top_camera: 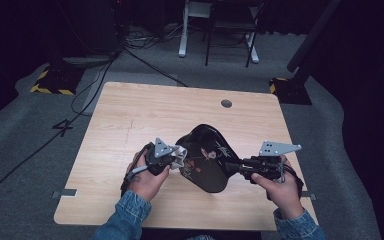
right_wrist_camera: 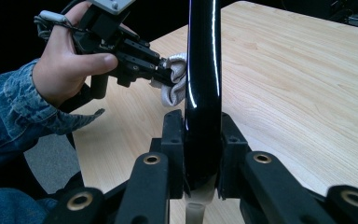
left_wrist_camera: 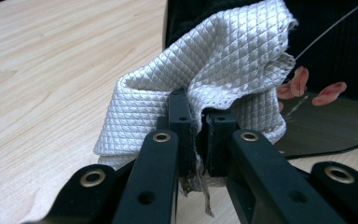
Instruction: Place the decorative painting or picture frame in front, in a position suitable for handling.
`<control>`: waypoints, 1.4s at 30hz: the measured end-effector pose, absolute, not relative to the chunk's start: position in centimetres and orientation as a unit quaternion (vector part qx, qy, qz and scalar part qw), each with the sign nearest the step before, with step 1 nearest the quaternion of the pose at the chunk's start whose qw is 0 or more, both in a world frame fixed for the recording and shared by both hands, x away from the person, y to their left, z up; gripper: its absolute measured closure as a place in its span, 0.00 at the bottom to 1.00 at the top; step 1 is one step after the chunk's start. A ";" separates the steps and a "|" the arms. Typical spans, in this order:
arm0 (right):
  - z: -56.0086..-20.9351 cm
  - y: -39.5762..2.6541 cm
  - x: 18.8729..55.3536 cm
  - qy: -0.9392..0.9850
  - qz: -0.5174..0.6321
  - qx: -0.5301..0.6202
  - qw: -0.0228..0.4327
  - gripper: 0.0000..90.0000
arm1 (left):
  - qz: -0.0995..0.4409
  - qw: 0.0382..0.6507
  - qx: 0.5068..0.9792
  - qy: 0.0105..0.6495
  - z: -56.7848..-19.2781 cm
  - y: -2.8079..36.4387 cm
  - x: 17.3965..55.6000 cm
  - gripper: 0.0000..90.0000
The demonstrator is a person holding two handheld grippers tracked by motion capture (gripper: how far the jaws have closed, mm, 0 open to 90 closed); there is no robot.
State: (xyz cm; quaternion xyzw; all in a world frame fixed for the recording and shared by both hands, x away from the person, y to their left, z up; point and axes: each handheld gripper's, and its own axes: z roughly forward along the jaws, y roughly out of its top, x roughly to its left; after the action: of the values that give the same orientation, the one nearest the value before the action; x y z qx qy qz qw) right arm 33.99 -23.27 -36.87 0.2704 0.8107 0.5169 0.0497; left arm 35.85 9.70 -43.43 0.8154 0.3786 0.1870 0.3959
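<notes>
The black lacquered tray (top_camera: 206, 159) is held on edge above the table (top_camera: 130, 115) by the clamped right gripper (top_camera: 241, 166) (exposing its face); the cloth (left_wrist_camera: 205, 88), pinched in the left gripper (left_wrist_camera: 198, 135), is pressed against it for wiping.

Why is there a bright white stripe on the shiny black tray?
In the right gripper view the black tray is glossy, so light glares off its edge as a stripe; in the high view the room behind the table is dark; in the left gripper view the cloth looks sharp.
</notes>
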 end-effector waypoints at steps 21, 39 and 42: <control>-36.8 -23.2 33.8 0.812 0.512 0.274 0.057 0.87 | 0.208 0.450 0.820 0.285 -40.2 5.4 33.2 0.94; -36.9 -23.6 34.1 0.807 0.514 0.286 0.059 0.87 | 0.179 0.415 0.843 0.292 -43.3 4.6 33.7 0.94; -36.9 -23.7 34.2 0.806 0.513 0.288 0.060 0.87 | 0.176 0.411 0.845 0.292 -43.7 4.4 33.7 0.94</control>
State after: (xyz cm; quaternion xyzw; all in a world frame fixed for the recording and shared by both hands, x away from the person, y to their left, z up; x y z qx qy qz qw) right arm 34.16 -23.69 -36.86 0.2877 0.8062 0.5135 0.0600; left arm 33.71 4.39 -43.66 0.8453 0.2918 0.1763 0.4113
